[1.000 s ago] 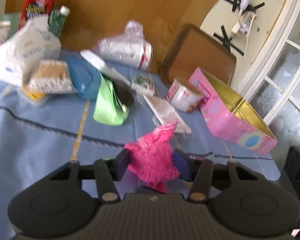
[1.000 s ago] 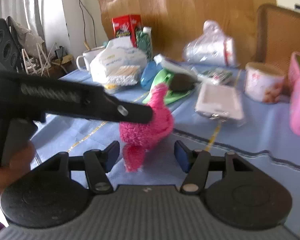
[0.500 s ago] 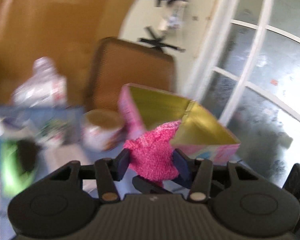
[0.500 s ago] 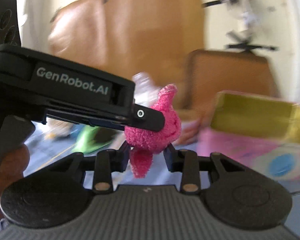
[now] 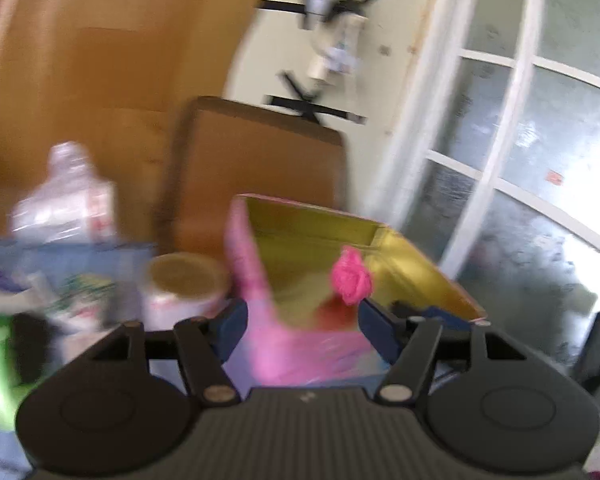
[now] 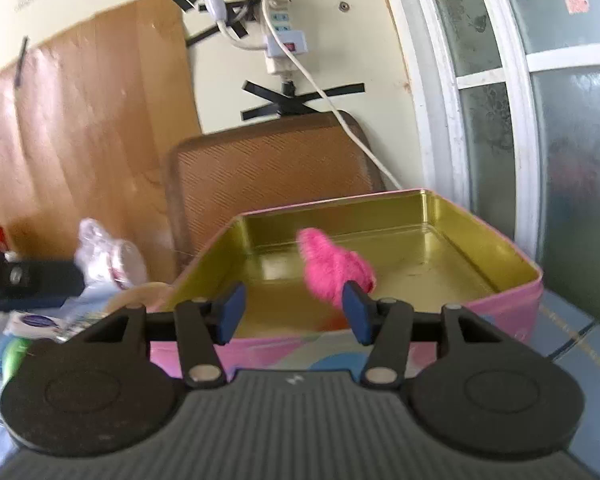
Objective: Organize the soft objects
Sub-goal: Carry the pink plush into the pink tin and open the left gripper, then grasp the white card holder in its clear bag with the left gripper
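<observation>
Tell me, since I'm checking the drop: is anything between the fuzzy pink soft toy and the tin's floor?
Nothing visible: the fuzzy pink soft toy is over the open pink tin's gold interior, free of both open tongs.

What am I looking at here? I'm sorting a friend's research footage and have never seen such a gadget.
No robot: a person holds a hand-held gripper in each hand, each with two blue-tipped fingers and a fisheye camera looking forward along them. One picture comes from the left gripper, the other from the right gripper; the black ribbed body at the bottom is the tool itself.

Both look at a pink tin with a gold inside, open on a blue tablecloth. A fluffy pink toy is over the tin's opening, seemingly just let go: both grippers are open and neither holds it. Whether it has landed is unclear.

To the left lie a round tub and a plastic-wrapped bundle, blurred. A brown chair back stands behind.
</observation>
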`<state>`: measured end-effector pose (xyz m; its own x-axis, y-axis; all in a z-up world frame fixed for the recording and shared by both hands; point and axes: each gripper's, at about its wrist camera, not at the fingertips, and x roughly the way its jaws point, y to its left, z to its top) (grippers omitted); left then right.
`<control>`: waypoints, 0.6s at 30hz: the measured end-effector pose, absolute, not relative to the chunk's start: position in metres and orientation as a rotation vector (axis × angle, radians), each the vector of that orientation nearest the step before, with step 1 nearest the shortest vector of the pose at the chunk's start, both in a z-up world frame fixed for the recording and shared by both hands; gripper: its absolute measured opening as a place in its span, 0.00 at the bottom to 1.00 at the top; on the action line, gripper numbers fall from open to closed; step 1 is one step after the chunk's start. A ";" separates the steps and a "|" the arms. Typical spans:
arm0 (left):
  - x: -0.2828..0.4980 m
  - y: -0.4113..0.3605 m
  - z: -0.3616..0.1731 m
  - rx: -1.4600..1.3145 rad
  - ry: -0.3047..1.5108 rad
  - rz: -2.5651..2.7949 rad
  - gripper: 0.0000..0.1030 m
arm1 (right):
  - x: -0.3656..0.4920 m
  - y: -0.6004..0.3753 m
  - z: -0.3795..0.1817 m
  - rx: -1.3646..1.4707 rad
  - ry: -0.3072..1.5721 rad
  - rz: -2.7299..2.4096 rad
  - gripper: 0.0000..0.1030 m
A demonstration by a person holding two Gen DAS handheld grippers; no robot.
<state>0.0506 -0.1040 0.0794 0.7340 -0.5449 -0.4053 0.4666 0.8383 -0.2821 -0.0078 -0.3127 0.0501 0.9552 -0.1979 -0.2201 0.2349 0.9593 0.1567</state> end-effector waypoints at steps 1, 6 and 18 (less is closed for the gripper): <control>0.047 -0.087 0.075 -0.171 0.501 -0.526 0.61 | -0.008 -0.310 0.050 0.191 0.192 -0.197 0.55; 0.029 -0.001 0.048 -0.196 0.519 -0.303 0.59 | -0.001 -0.259 0.049 0.123 0.244 0.024 0.55; 0.023 0.064 0.006 -0.231 0.564 -0.151 0.59 | 0.083 -0.163 0.022 -0.054 0.509 0.197 0.93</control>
<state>0.0226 0.0643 0.0063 0.8352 -0.2040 -0.5108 0.0780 0.9632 -0.2571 0.0834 -0.1633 0.0216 0.8547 0.1739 -0.4891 -0.2008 0.9796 -0.0025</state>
